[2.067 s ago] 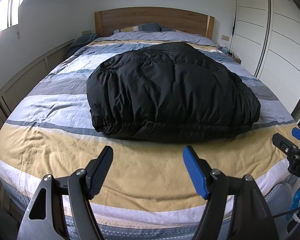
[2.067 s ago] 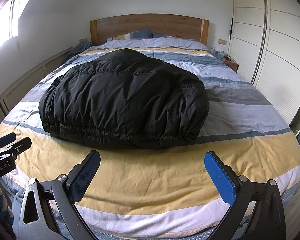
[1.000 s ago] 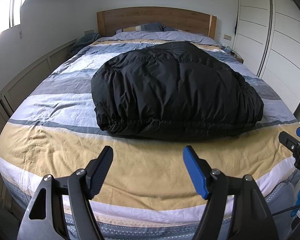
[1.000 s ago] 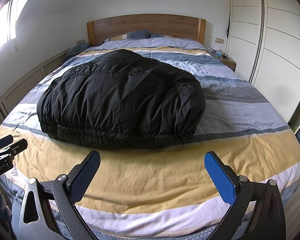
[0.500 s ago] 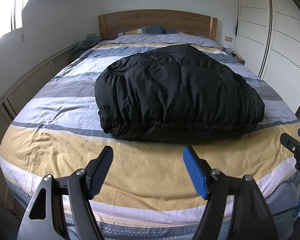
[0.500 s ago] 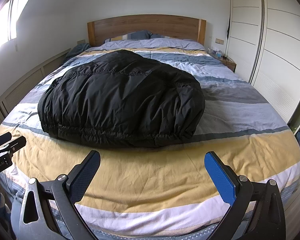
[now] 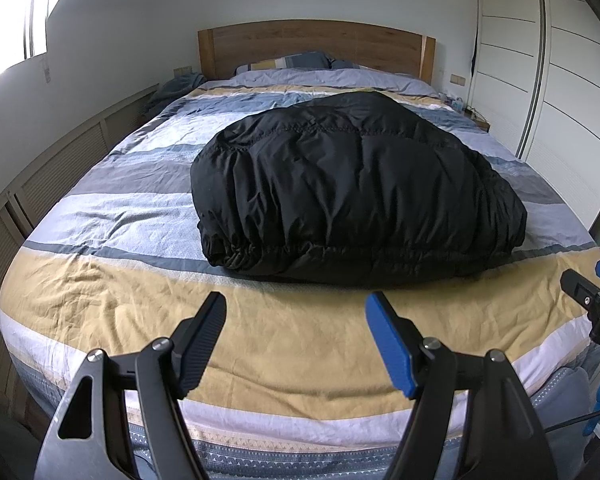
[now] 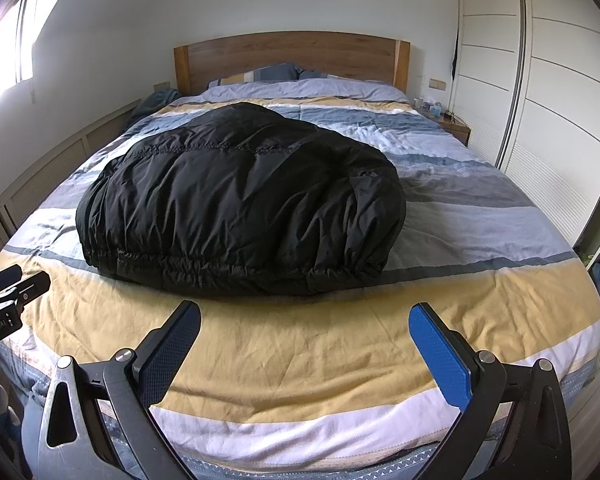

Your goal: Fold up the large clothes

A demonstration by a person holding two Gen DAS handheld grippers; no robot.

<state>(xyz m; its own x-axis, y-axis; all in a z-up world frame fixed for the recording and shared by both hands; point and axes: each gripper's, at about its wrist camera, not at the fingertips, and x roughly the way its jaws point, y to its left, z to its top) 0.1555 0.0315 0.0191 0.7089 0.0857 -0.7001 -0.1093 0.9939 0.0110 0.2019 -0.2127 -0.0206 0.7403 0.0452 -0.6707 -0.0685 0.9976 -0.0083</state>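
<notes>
A black puffy down jacket (image 7: 352, 196) lies folded in a thick bundle on the middle of the striped bed (image 7: 100, 288); it also shows in the right wrist view (image 8: 240, 204), on the bed (image 8: 340, 344). Its gathered elastic hem faces me. My left gripper (image 7: 296, 316) is open and empty above the yellow stripe at the foot of the bed, short of the jacket. My right gripper (image 8: 306, 320) is open wide and empty, also short of the hem. Each gripper shows at the edge of the other's view.
A wooden headboard (image 7: 316, 44) and pillows (image 7: 288, 62) are at the far end. White wardrobe doors (image 8: 560, 120) run along the right, with a small nightstand (image 8: 448, 124) beside the bed. Low louvered cabinets (image 7: 60, 160) line the left wall under a window.
Both grippers have drawn back slightly from the bed, and the left view has drifted left, so the jacket sits further right in it. Both jaws stay open and the jacket has not moved.
</notes>
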